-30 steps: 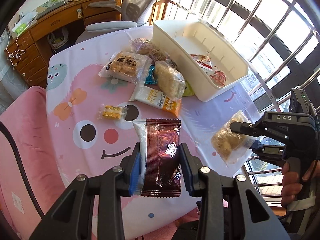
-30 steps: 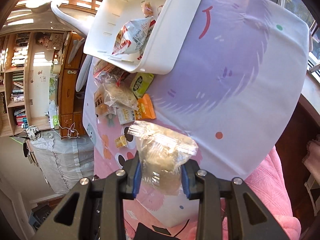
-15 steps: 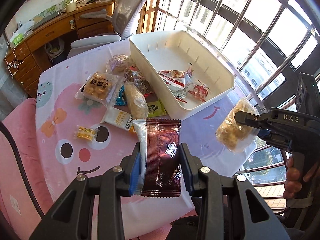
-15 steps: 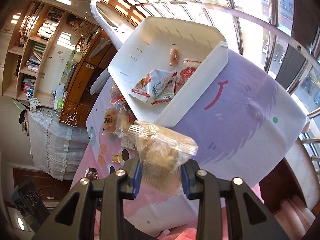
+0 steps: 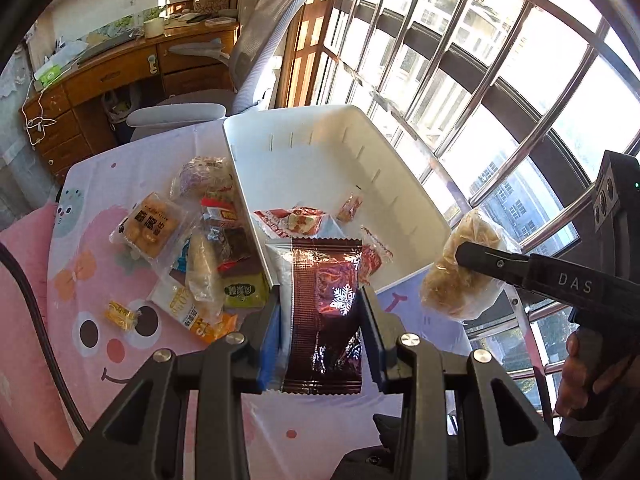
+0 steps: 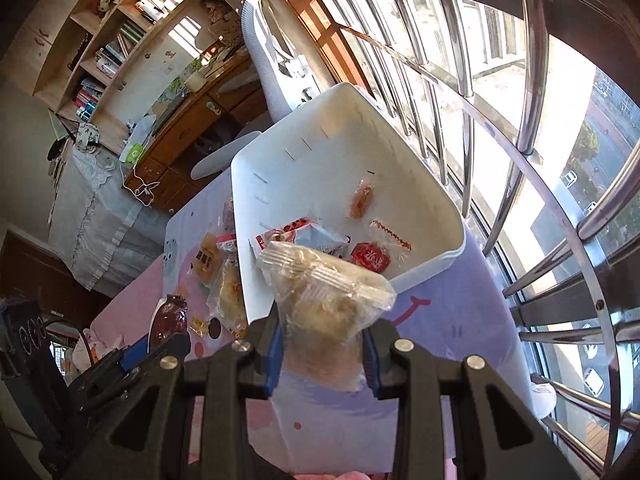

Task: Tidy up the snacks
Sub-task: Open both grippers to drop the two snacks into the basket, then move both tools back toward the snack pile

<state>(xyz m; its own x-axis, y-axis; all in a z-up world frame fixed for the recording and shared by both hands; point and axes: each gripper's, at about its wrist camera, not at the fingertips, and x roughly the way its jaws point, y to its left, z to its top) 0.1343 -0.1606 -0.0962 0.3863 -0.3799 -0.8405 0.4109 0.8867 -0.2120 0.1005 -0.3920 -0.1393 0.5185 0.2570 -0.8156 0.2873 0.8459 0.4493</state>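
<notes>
My left gripper [image 5: 320, 320] is shut on a dark red foil snack packet [image 5: 324, 312] with a white snowflake, held above the near corner of the white plastic basket [image 5: 320, 152]. My right gripper [image 6: 322, 340] is shut on a clear bag of pale puffed snack [image 6: 324, 300], raised just in front of the basket [image 6: 440, 216]. That bag [image 5: 460, 272] and the right gripper's arm also show at the right of the left wrist view. A few red-wrapped snacks [image 6: 372, 258] lie inside the basket.
Several loose snack packets [image 5: 192, 240] lie on the pink cartoon tablecloth [image 5: 80, 288] left of the basket. Window bars [image 6: 520, 120] run close behind and right of the table. A grey office chair [image 5: 256, 60] and wooden desk [image 5: 120, 68] stand beyond.
Both grippers have moved up and toward the basket with their packets still held. The right gripper has rolled, so the basket now sits upright ahead of it.
</notes>
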